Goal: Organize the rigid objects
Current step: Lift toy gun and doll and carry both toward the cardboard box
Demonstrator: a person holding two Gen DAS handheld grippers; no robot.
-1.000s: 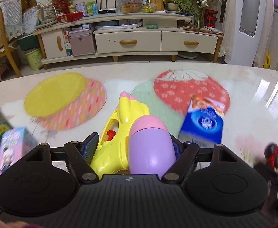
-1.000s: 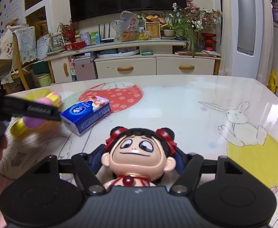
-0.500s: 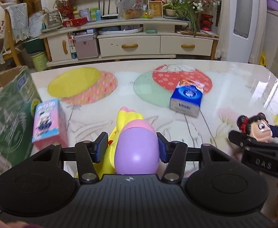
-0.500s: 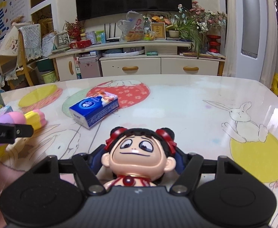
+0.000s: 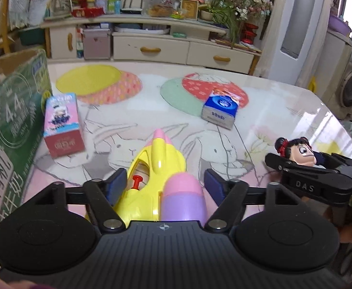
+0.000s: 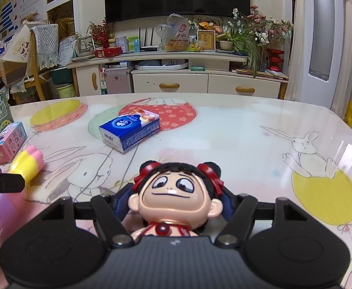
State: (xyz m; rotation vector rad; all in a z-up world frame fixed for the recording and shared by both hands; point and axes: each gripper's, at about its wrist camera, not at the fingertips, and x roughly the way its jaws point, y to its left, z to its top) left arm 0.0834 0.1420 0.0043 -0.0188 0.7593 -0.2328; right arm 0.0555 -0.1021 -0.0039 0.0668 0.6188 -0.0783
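Tilting tableward, left claw opening around water gun; right claw clamping doll.

- Left wrist view: low over table, facing TV cabinet at 12 o'clock.
- Right wrist view: same heading, close.
- Shared: tissue pack, cabinet.

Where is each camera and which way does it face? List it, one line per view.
Left wrist: on left gripper, facing down over table toward TV cabinet; jaws opening around water gun; right gripper at right.
Right wrist: on right gripper, same heading; jaws clamp doll; left gripper's tip at left edge.
Shared: tissue pack, pink box, water gun, doll.
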